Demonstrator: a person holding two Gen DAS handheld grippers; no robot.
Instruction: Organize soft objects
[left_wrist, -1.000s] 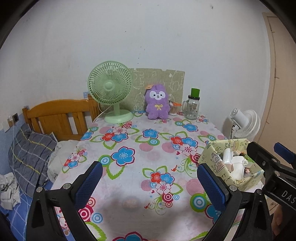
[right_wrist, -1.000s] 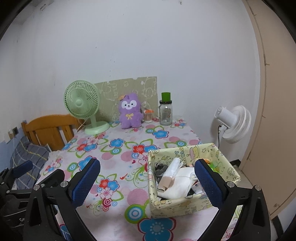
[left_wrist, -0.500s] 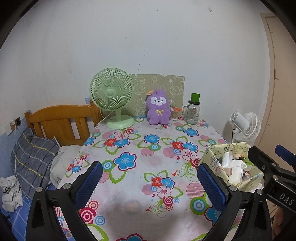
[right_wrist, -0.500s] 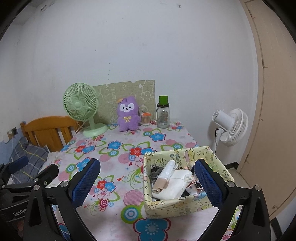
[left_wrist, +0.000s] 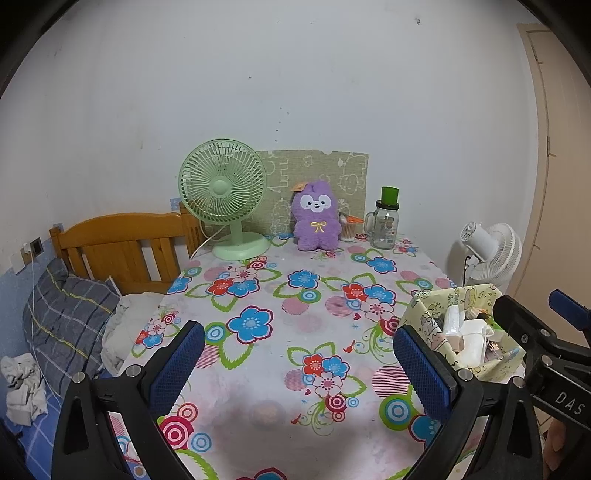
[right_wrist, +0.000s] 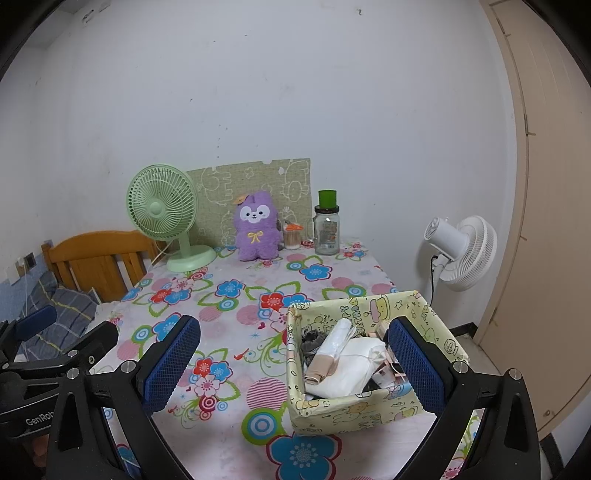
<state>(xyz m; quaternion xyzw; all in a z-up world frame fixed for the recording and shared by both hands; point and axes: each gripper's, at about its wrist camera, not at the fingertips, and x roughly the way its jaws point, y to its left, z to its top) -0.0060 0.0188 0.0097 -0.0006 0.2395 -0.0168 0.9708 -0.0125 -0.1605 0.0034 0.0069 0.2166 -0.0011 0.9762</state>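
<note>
A yellow patterned box (right_wrist: 369, 404) sits at the near right of the floral table (right_wrist: 229, 302), holding white and beige folded soft items (right_wrist: 343, 363); it also shows in the left wrist view (left_wrist: 424, 314). My right gripper (right_wrist: 293, 365) is open and empty, raised above the table with its right finger over the box. My left gripper (left_wrist: 297, 363) is open and empty, raised above the near table left of the box. A purple plush toy (left_wrist: 316, 221) sits upright at the table's far edge, also in the right wrist view (right_wrist: 256, 227).
A green desk fan (left_wrist: 225, 199), a glass jar with green lid (left_wrist: 386, 221) and a patterned board (left_wrist: 351, 177) stand at the back. A wooden bed headboard (left_wrist: 122, 240) and pillow (left_wrist: 62, 317) lie left. A white floor fan (right_wrist: 461, 251) stands right.
Both grippers have drawn back and risen, so the table and box look farther away. Both stay open and empty.
</note>
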